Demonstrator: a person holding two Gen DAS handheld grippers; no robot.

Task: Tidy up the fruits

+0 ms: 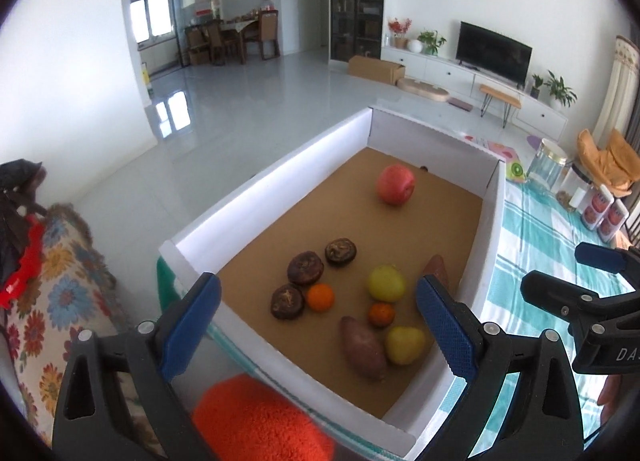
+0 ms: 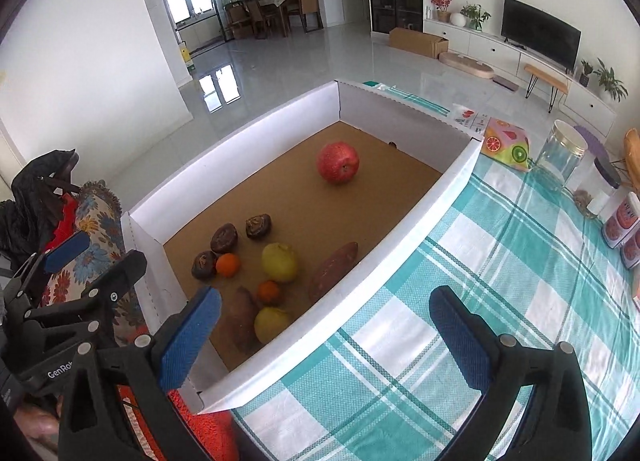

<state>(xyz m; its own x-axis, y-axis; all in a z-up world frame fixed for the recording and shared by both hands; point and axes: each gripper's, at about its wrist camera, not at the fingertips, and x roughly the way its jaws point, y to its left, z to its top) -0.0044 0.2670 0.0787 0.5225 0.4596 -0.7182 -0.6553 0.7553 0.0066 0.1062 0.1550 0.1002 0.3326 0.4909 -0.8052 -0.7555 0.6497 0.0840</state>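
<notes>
A white cardboard box (image 1: 280,165) (image 2: 404,257) with a brown floor stands on the table. A red apple (image 1: 395,184) (image 2: 338,162) lies alone at its far end. At the near end lie two yellow pears (image 1: 386,283) (image 2: 279,262), two small oranges (image 1: 320,297) (image 2: 228,264), two sweet potatoes (image 1: 362,347) (image 2: 332,271) and three dark brown fruits (image 1: 305,268) (image 2: 224,238). My left gripper (image 1: 318,337) is open and empty above the near end of the box. My right gripper (image 2: 326,341) is open and empty over the box's right wall and the cloth.
A teal and white checked cloth (image 2: 500,301) covers the table right of the box. A glass jar (image 2: 560,153), a fruit-print tissue box (image 2: 506,145) and small containers (image 2: 620,221) stand at the far right. A floral cushion (image 1: 52,301) and an orange cushion (image 1: 260,417) lie left and near.
</notes>
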